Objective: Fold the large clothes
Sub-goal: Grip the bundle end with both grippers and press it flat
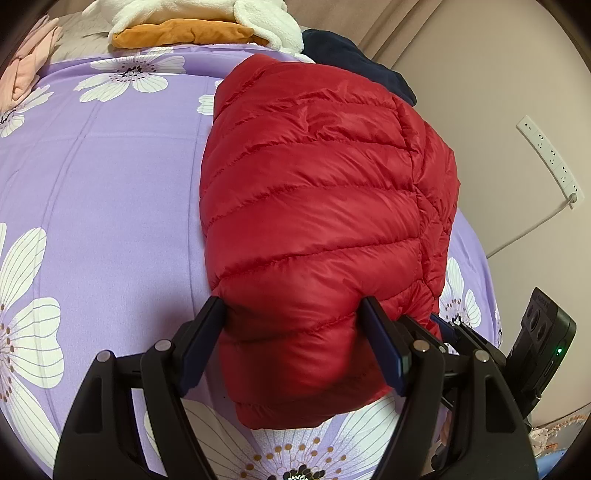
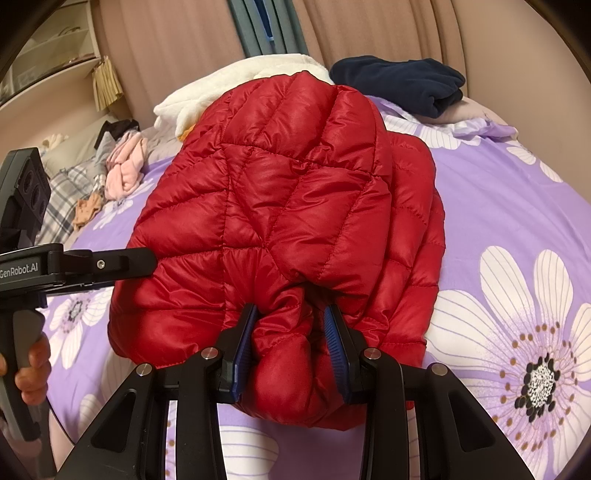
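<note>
Left tongs (image 1: 291, 314): jaws wide, both pads pressed into the near end of the red down jacket (image 1: 317, 192), the puffy bundle filling the whole gap. Gripping. Right tongs (image 2: 291, 325): jaws much narrower, blue ribbed pads clamped on a bunched fold at the jacket's near edge; fabric bulges out between and below the pads. Gripping.

Jacket position: lying on the bed, on the purple floral sheet (image 1: 110, 177), folded into a compact padded bundle. In the left wrist view its long axis runs away from my tongs toward the far end of the bed, the near end pinched and the far end rounded. In the right wrist view an upper quilted layer lies folded over a lower layer that shows along the jacket's right side.

Beyond the jacket's far end: a white fleece garment (image 1: 207, 14) on top of an orange one (image 1: 184, 33), and just right of those a dark navy garment (image 2: 399, 81). Far left of the jacket, a pink garment (image 2: 127, 170) crumpled at the sheet's edge.

In the right wrist view my left tongs come in from the left with one finger tip touching the jacket's side; my left hand (image 2: 31, 365) shows only partly on the handle.

Hidden: the jacket's underside, its collar, zip and sleeves; I cannot tell which end is the hem.
</note>
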A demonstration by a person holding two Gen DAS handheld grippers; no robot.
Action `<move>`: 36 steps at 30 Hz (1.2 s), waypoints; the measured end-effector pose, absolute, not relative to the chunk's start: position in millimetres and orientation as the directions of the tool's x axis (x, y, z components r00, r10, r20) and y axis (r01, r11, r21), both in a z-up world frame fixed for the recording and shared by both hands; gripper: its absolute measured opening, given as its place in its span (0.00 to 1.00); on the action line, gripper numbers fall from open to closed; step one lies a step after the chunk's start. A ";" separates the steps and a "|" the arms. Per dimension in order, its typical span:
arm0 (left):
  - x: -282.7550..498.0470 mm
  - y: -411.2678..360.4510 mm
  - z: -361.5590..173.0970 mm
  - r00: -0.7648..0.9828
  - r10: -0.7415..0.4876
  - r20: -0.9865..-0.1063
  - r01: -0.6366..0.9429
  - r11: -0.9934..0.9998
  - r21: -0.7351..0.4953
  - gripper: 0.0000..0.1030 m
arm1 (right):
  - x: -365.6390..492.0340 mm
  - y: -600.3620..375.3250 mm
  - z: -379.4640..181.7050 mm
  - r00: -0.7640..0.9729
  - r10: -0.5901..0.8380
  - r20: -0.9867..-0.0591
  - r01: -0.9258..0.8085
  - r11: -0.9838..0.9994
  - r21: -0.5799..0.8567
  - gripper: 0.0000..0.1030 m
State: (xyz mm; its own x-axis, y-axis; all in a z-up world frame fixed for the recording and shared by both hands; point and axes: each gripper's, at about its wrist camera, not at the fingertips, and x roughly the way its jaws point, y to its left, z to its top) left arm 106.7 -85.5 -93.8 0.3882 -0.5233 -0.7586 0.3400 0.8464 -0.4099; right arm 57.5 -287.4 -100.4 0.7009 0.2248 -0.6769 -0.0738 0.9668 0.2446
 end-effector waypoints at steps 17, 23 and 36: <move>106.0 -89.2 -96.0 0.382 -0.520 -0.764 0.360 0.845 -0.395 0.74 | 58.4 -290.6 -102.1 0.701 0.231 -0.674 -0.077 0.965 0.250 0.34; 105.9 -88.0 -102.0 0.374 -0.516 -0.771 0.364 0.846 -0.390 0.76 | 57.1 -290.6 -102.2 0.701 0.230 -0.675 -0.073 0.965 0.252 0.34; 103.1 -68.3 -65.5 0.490 -0.478 -0.729 0.394 0.867 -0.304 0.76 | 42.6 -315.8 -64.6 0.744 0.278 -0.607 -0.080 0.940 0.332 0.45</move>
State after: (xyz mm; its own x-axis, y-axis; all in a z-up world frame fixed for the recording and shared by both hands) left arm 103.1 -68.3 -65.5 0.4902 -0.4780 -0.7288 0.3940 0.8674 -0.3039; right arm 42.6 -315.8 -64.6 0.7442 0.2777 -0.6075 -0.0797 0.9399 0.3321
